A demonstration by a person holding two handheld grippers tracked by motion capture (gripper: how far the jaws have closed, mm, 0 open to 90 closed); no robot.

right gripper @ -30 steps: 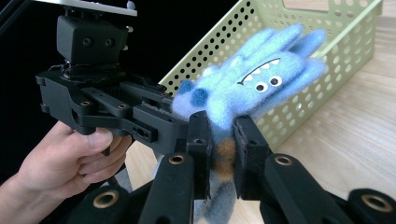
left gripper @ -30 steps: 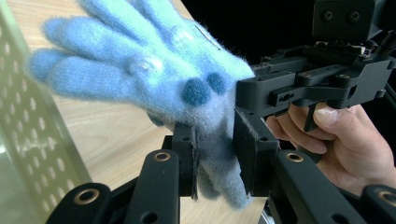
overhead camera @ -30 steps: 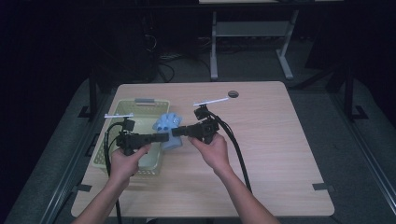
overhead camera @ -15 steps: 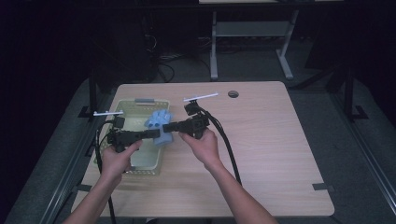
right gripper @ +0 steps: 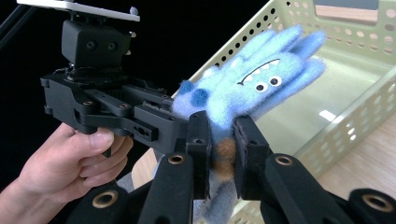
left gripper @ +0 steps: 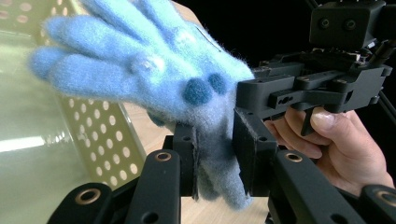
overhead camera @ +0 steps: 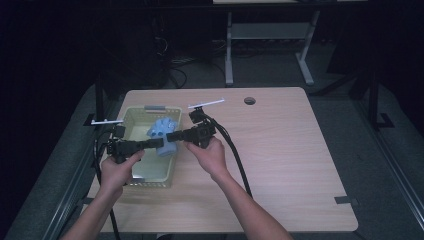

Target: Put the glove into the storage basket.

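A fuzzy light-blue glove with a monster face hangs in the air over the right part of a pale green perforated basket. Both grippers pinch its cuff from opposite sides. My left gripper is shut on the cuff, with the glove's fingers spread up and to the left. My right gripper is shut on the same cuff, where an orange patch shows between the jaws. In the high view the left gripper and right gripper meet at the glove.
The basket's bare floor lies under the glove. The wooden table stretches to the right, with a round cable hole near its far edge. Black cables trail from the grippers toward the person.
Both grippers have carried the glove leftward, from the basket's right rim to a spot over the basket. Both stay shut on the cuff.
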